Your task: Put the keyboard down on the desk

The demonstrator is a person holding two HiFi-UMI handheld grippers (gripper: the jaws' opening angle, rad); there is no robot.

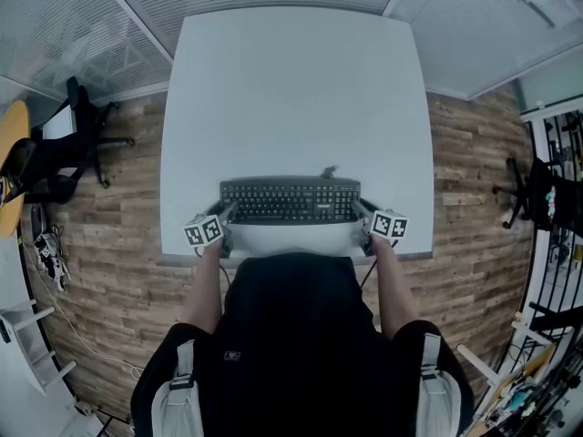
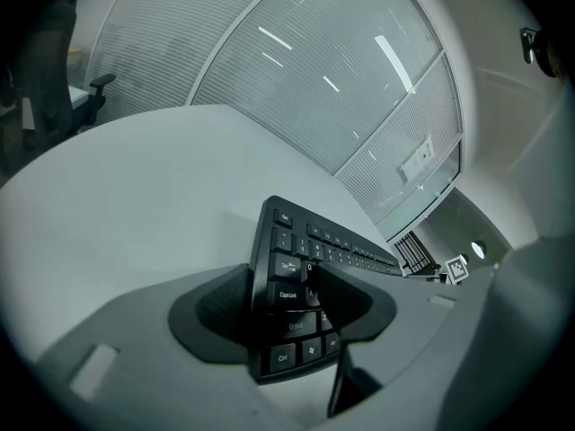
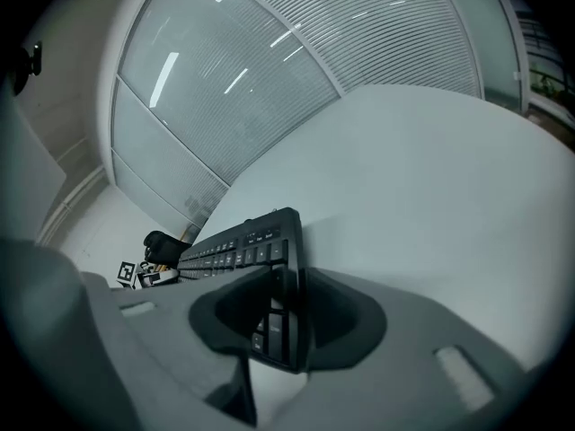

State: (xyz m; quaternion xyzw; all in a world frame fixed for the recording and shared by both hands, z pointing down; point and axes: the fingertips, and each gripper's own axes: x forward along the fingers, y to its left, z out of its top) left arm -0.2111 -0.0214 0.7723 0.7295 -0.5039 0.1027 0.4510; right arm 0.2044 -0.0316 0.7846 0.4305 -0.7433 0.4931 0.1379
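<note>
A black keyboard (image 1: 290,200) lies flat on the white desk (image 1: 291,89), near its front edge. My left gripper (image 1: 226,215) is at the keyboard's left end and my right gripper (image 1: 361,213) at its right end. In the left gripper view the keyboard's (image 2: 332,241) Ctrl and Shift end sits between the jaws of the left gripper (image 2: 287,285), which stand wide and do not press on it. In the right gripper view the keyboard (image 3: 234,245) shows edge-on between the spread jaws of the right gripper (image 3: 287,303), with a gap on the key side.
The keyboard's cable stub (image 1: 328,171) pokes out behind it. A black office chair (image 1: 77,144) and a yellow round table (image 1: 11,153) stand left of the desk on the wooden floor. Another chair (image 1: 537,194) and shelving stand right. Blinds run along the far glass wall.
</note>
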